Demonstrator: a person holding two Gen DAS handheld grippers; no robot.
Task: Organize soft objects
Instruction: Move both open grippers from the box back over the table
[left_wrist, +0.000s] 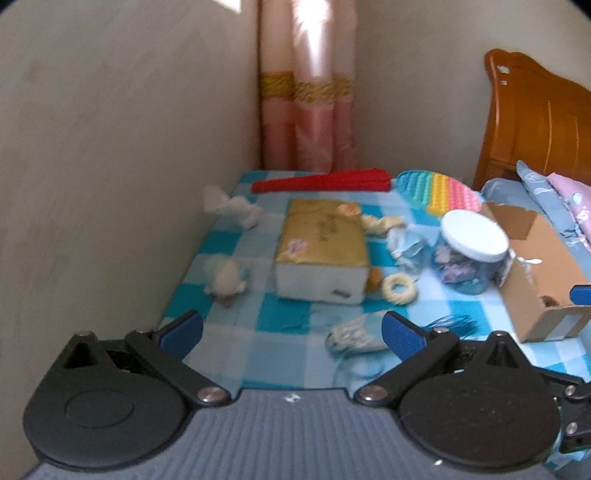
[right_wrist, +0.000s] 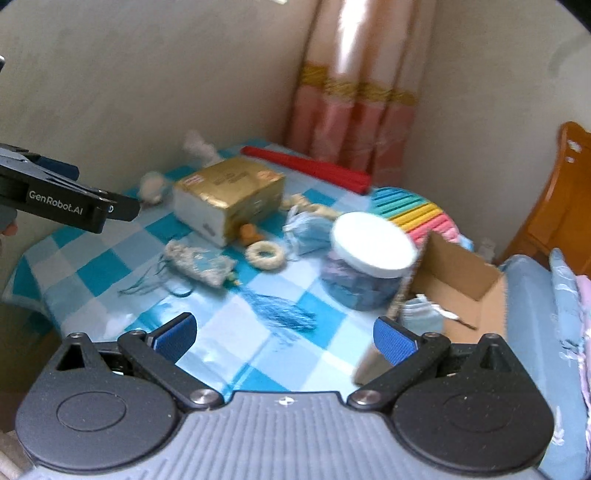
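Both our grippers, left gripper (left_wrist: 291, 332) and right gripper (right_wrist: 284, 338), hover with jaws apart and empty. We judge the lace pouch (left_wrist: 354, 334), just beyond the left jaws, goes into the cardboard box (right_wrist: 458, 291) beside the right jaws.

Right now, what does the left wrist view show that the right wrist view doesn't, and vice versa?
Only left wrist: the left gripper seen front-on, its jaws spread over the checked cloth.
Only right wrist: the right gripper, also open, the blue tassel, and a pale blue pouch inside the cardboard box.
Both: gold tissue pack, white-lidded jar, cream ring, red fan.
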